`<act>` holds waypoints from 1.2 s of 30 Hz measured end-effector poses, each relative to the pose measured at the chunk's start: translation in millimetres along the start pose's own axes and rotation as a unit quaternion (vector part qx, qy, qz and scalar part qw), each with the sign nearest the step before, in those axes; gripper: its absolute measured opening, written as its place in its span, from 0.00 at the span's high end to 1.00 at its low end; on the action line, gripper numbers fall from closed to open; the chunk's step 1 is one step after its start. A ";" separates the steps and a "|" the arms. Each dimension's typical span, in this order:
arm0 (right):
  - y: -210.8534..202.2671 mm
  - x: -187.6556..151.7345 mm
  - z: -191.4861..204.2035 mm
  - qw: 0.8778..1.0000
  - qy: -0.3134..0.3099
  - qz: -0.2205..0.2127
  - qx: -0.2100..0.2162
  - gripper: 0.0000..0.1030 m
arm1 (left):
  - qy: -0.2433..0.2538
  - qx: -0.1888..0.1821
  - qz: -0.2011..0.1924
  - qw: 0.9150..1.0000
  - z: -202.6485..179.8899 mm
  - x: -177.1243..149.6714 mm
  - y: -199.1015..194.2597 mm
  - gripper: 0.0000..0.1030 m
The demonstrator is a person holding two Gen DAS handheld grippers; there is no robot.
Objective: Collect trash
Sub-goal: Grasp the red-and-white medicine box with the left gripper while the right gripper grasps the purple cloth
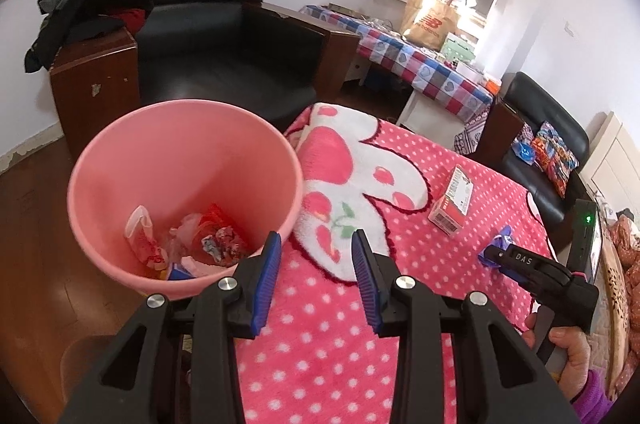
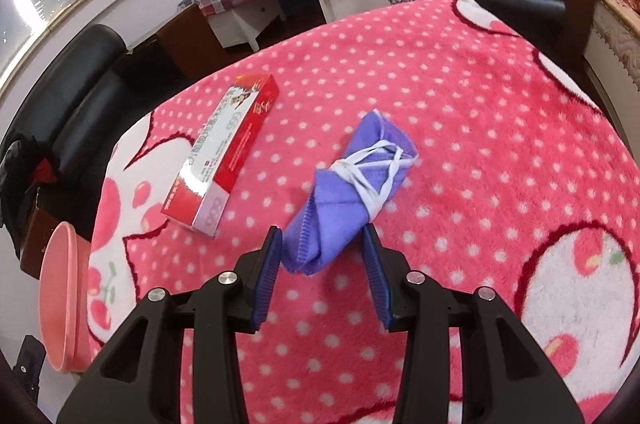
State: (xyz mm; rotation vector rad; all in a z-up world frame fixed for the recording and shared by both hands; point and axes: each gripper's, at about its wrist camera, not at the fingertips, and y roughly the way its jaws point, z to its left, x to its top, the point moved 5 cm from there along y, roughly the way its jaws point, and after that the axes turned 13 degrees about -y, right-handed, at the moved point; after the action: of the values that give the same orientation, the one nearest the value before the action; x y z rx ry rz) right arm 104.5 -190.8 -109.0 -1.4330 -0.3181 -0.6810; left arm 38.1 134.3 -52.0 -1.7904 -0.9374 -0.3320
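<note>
Right gripper (image 2: 322, 252) is spread open around the near end of the rolled purple face mask (image 2: 352, 188) on the pink polka-dot blanket (image 2: 480, 112), beside the red-and-white carton (image 2: 224, 160). Soft roll could squish out. Left gripper (image 1: 314, 256) open, empty.

Left wrist view: right gripper (image 1: 496, 258) fingertips hide most of the purple mask (image 1: 502, 238), centre right; small print on the red box (image 1: 454, 202) illegible. Right wrist view: pink bin (image 2: 60, 308) interior hidden, lower left.

Black plastic tongs (image 1: 316, 266) with ribbed blue pads (image 1: 267, 280), silver screws, purple sleeve (image 1: 592, 400).
</note>
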 end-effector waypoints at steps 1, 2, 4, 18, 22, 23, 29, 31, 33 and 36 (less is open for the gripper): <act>0.6 0.7 -1.1 1.000 -0.002 -0.001 0.001 0.60 | 0.003 -0.001 0.003 1.000 -3.2 -0.1 2.4 0.65; 1.4 1.4 -2.0 1.000 -0.007 -0.001 0.005 0.60 | 0.008 -0.003 0.006 1.000 -8.2 -0.4 5.9 0.65; 1.3 2.8 -4.3 1.000 -0.018 -0.001 0.011 0.61 | 0.021 -0.004 0.009 1.000 -17.8 -1.0 10.5 0.65; -19.9 3.8 -27.0 0.996 -0.078 -0.027 0.038 0.85 | 0.114 -0.058 0.056 0.990 -113.7 -13.8 63.8 0.49; -22.4 4.5 -30.2 0.995 -0.082 -0.032 0.052 0.85 | 0.152 -0.061 0.078 0.983 -141.9 -22.8 91.5 0.49; -22.3 4.3 -30.6 0.994 -0.083 -0.031 0.057 0.85 | 0.157 -0.060 0.082 0.982 -146.2 -23.9 97.4 0.49; -20.6 2.7 -35.5 0.994 -0.074 -0.025 0.081 0.85 | 0.195 -0.041 0.106 0.974 -163.5 -27.9 141.3 0.49; -18.0 2.2 -36.6 0.993 -0.069 -0.020 0.092 0.85 | 0.206 -0.031 0.114 0.971 -166.8 -30.6 152.4 0.49; -15.7 1.6 -37.6 0.993 -0.065 -0.015 0.101 0.85 | 0.213 -0.024 0.126 0.969 -169.4 -33.7 163.9 0.49; -13.7 1.3 -36.7 0.992 -0.064 -0.012 0.108 0.85 | 0.218 -0.018 0.130 0.967 -172.4 -37.2 173.6 0.49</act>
State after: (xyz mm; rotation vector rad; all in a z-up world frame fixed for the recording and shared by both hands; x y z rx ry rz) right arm 90.1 -226.6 -102.4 -1.2690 -0.4949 -0.5575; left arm 174.5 -61.3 -118.2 -1.7487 -0.3847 -0.5494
